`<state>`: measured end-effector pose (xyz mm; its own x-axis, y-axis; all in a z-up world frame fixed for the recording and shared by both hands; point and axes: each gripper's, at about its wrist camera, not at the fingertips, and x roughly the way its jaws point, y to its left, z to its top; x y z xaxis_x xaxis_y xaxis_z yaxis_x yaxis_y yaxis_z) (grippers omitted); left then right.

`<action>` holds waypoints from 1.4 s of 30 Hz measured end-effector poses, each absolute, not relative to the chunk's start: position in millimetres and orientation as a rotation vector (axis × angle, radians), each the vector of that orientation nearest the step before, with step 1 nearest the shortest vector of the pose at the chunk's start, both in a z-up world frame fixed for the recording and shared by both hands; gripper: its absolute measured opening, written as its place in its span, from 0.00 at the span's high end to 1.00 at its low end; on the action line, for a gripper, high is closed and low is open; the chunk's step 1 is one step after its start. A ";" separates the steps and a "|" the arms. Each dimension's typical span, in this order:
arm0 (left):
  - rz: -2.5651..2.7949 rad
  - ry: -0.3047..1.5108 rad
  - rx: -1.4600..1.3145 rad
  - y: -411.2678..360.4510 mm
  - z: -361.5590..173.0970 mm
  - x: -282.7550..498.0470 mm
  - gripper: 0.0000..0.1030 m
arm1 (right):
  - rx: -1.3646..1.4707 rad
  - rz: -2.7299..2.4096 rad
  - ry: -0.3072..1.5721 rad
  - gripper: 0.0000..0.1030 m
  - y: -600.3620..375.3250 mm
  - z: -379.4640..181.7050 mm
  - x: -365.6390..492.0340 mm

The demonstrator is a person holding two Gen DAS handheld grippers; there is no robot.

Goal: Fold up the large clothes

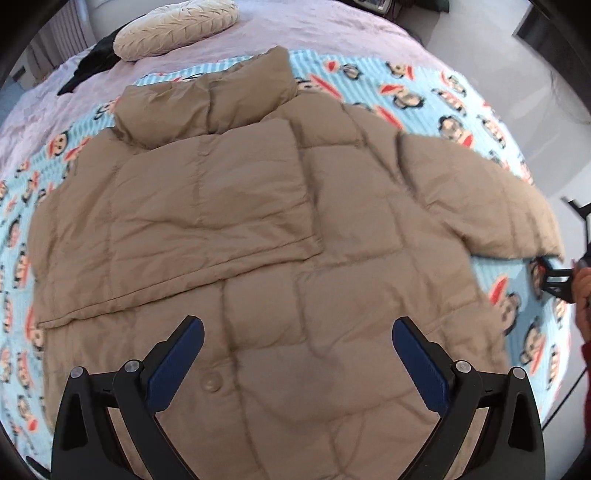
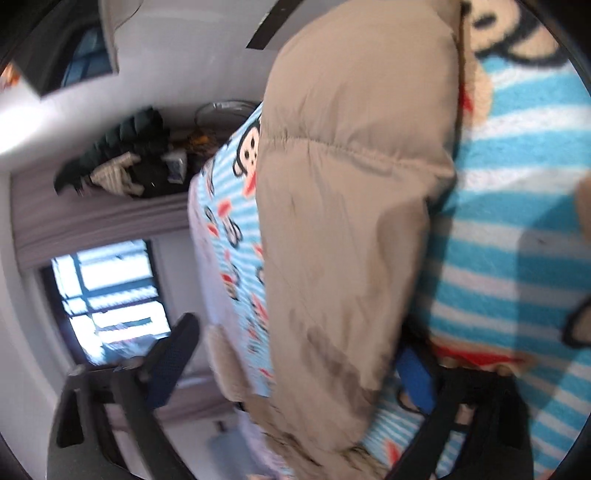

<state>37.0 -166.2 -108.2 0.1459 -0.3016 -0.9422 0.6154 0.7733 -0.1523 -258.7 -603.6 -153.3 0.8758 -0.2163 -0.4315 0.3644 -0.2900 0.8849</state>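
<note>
A tan puffer jacket (image 1: 258, 229) lies spread on a blue striped monkey-print blanket (image 1: 424, 92), collar toward the far side. One sleeve is folded across its chest (image 1: 207, 221). The other sleeve (image 1: 498, 206) stretches out to the right. My left gripper (image 1: 298, 325) hovers open above the jacket's lower front, nothing between its fingers. My right gripper (image 1: 550, 277) sits at the cuff of the outstretched sleeve, held by a hand (image 1: 583, 291). In the right wrist view that sleeve (image 2: 351, 221) runs between the jaws of the right gripper (image 2: 297, 338). A gap shows beside the left finger (image 2: 173, 354), so the jaws stand open.
A cream pillow (image 1: 173, 27) and a black garment (image 1: 92, 70) lie on the lilac bedspread (image 1: 332, 29) beyond the jacket. The bed's edge and grey floor (image 1: 535, 110) are at the right. The right wrist view shows a window (image 2: 110, 295) and a heap of clothes (image 2: 122, 170).
</note>
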 end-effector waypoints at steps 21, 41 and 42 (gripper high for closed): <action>-0.567 1.153 0.236 -117.5 -93.1 105.7 0.01 | 1.305 -0.148 0.371 0.94 -556.4 -32.6 -75.3; -0.391 1.162 0.129 -13.8 -142.6 162.1 0.01 | 0.863 -0.053 0.960 0.93 -331.4 -148.9 68.7; -0.394 1.166 0.127 -13.9 -144.0 162.5 0.01 | 0.873 -0.063 0.967 0.93 -332.1 -153.6 68.0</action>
